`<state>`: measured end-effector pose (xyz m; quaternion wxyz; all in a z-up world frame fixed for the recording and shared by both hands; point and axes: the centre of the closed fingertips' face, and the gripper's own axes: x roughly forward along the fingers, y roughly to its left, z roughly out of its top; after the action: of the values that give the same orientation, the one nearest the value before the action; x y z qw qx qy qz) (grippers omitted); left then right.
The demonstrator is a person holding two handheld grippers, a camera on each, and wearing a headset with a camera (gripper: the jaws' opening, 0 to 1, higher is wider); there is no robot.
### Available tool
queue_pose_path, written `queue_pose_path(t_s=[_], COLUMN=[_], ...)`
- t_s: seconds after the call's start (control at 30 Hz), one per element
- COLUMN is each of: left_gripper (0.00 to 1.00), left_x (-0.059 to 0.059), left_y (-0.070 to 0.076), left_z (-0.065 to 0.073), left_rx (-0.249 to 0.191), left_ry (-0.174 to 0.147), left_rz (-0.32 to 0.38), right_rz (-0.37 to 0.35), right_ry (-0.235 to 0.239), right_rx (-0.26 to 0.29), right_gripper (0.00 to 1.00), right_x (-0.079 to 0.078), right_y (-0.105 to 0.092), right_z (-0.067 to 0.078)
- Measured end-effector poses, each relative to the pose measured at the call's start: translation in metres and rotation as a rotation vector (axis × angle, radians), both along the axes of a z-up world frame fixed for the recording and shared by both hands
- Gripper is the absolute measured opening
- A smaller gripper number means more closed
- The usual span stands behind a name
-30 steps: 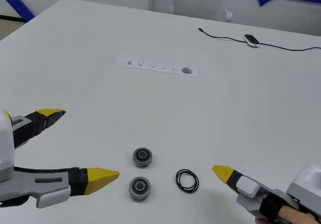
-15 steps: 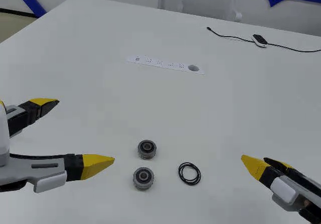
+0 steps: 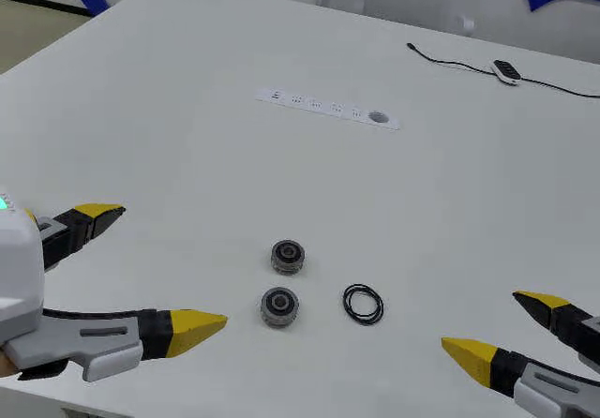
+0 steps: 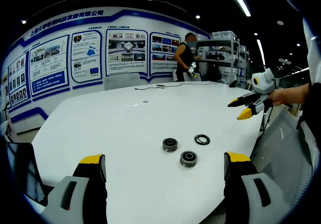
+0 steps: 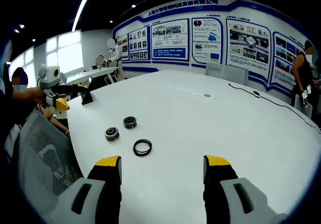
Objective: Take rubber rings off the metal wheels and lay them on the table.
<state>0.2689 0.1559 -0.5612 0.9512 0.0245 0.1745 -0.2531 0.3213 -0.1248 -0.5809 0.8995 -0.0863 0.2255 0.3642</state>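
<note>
I see a wide white table [image 3: 187, 109] with a smooth, plain top. Close to its near edge lie two small metal wheels, flat on their sides. The far wheel [image 3: 288, 256] sits just beyond the near wheel [image 3: 279, 306], close by but not touching. Just right of the near wheel, thin black rubber rings [image 3: 363, 303] lie flat and overlapping, apart from both wheels. Farther back, near the middle, a long white socket strip [image 3: 328, 109] lies in line with the tabletop. At the far right, a thin black cable [image 3: 450, 59] runs across the surface to a small dark device [image 3: 506, 69].
</note>
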Motion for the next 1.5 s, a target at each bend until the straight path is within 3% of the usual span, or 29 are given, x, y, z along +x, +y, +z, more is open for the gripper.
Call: queue_pose_path(t_s=[0.27,0.73,1.5], left_gripper=[1.00,1.00,1.00], left_x=[-0.006,-0.014,-0.012], left_y=[-0.006,-0.002,-0.018], left_z=[-0.011,-0.028,-0.033], left_rx=[-0.012,-0.029,-0.010], left_ry=[0.009,0.042,0.057], left_rz=[-0.003,0.019,-0.044], right_rz=[0.031,0.084,0.057], right_ry=[-0.004,0.004,0.008], right_rx=[-0.008,-0.039,-0.019], right_gripper=[0.72,0.75,0.76], right_x=[-0.007,-0.011,-0.005], right_y=[0.012,0.027,0.028], right_z=[0.002,-0.002,0.001])
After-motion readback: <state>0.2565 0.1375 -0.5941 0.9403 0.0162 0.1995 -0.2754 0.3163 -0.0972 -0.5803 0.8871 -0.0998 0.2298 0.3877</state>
